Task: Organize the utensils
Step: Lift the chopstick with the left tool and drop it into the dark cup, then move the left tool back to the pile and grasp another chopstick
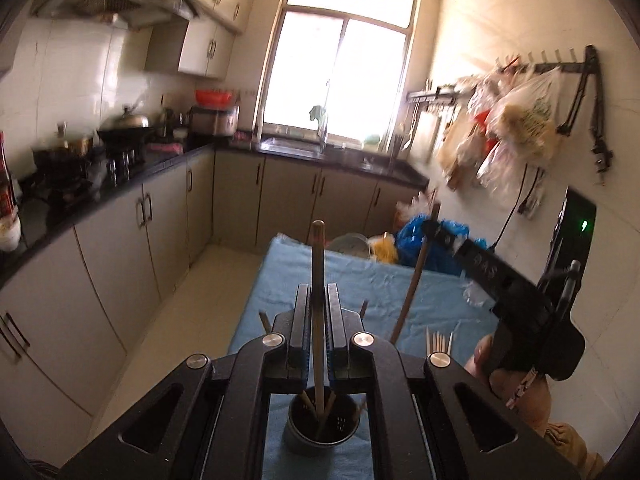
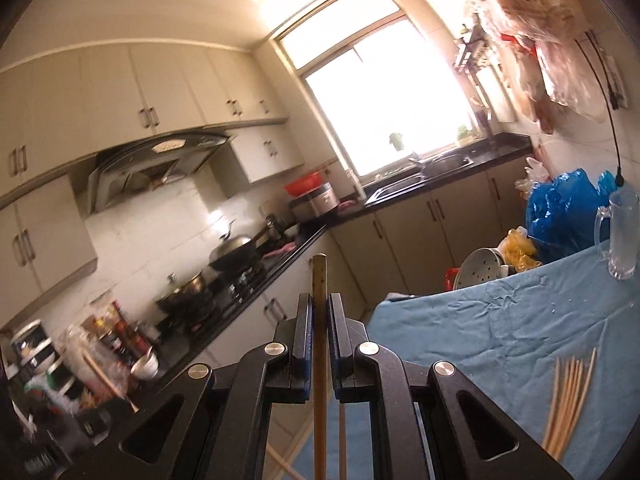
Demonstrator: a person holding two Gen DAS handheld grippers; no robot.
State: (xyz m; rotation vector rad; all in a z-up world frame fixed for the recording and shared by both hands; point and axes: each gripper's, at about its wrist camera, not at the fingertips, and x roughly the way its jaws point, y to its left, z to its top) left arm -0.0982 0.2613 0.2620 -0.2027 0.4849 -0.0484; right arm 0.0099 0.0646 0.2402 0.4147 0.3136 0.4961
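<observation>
Left gripper [image 1: 318,320] pinching a chopstick [image 1: 318,256] upright, lower end in the holder [image 1: 324,424] on the blue cloth [image 1: 352,280]. Right gripper [image 2: 319,328] clamps another chopstick [image 2: 319,280] — skewers [image 2: 570,396] lie beside on the cloth.

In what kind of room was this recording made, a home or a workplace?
Most likely a home kitchen. A range hood hangs over a stove with a lidded wok, a sink sits under the window, and cabinets line the walls. Each gripper holds a chopstick above a table under a blue cloth.
</observation>
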